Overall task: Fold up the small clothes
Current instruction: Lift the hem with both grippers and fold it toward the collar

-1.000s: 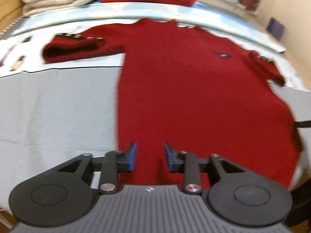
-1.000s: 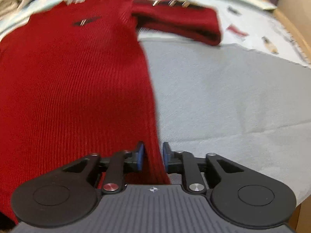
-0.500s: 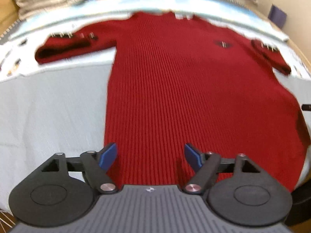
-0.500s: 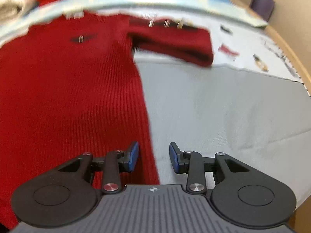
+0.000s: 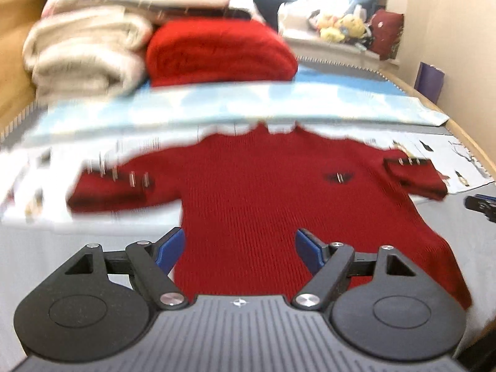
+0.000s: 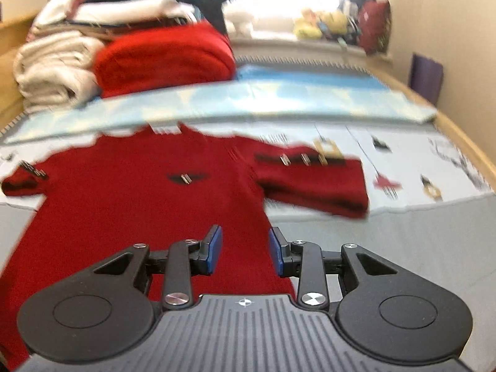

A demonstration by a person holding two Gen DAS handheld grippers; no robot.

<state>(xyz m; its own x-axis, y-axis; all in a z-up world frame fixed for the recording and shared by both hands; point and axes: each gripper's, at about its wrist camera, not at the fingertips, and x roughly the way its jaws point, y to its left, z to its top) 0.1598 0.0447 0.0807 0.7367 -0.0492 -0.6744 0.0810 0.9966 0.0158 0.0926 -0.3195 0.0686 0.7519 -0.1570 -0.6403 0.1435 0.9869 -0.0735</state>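
Note:
A red knit sweater lies flat and spread on the grey bed cover, collar away from me, sleeves out to both sides; it also shows in the right wrist view. My left gripper is open wide and empty, raised over the sweater's lower left part. My right gripper is open and empty, raised over the sweater's right side edge. The right sleeve with metal buttons lies out to the right. The other gripper's tip shows at the far right in the left wrist view.
A pile of folded clothes stands at the back: cream knits and a bright red folded one. A light blue sheet and printed paper lie beyond the collar. The wooden bed rim runs on the right.
Both grippers have opened, let go of the sweater's hem and lifted back, so the whole sweater and the clothes pile at the back have come into view.

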